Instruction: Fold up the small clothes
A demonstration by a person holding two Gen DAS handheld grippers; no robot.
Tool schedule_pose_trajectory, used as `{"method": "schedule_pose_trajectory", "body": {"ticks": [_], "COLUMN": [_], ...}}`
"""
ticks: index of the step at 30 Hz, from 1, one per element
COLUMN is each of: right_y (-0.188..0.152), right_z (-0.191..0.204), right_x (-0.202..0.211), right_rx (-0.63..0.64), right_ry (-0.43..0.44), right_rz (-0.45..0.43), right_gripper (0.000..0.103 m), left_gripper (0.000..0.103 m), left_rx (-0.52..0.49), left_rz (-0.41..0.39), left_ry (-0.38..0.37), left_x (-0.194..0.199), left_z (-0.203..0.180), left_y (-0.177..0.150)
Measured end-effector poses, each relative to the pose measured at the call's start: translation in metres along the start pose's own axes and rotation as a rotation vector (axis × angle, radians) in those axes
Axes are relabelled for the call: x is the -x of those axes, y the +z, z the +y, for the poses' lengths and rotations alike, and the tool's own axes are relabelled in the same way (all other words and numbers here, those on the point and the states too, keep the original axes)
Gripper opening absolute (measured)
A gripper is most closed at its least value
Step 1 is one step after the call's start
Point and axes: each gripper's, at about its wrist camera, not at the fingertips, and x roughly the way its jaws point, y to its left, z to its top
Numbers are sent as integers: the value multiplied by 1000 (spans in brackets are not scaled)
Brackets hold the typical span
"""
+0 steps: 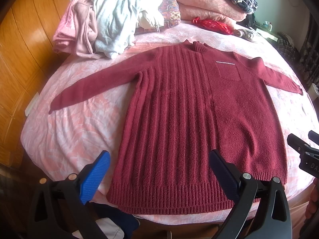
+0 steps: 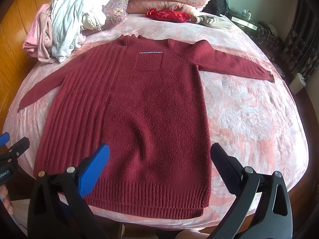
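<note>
While the sweater [image 1: 199, 109] is spread flat across frame centre on the bed [image 1: 79, 123], both left gripper [image 1: 159, 163] and right gripper [image 2: 159, 157] are held released above its hem.

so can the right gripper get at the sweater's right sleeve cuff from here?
Probably yes. The right gripper is open over the hem, and the sleeve cuff lies flat on bare bedspread with nothing between them, though it is a long reach.
</note>
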Motion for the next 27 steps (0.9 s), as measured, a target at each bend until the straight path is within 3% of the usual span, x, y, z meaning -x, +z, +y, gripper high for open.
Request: {"method": "schedule_pose_trajectory", "body": {"ticks": [27], "right_y": [-2], "right_z": [-3], "right_x": [-2], "right_rx": [3], "right_ry": [0], "right_rz": [6], "right_gripper": [100], "left_gripper": [99], "left_rx": [0], "left_rz": [5], "left_ry": [0], "left_x": [-3], "left_z": [2], "left_y": [-1]}}
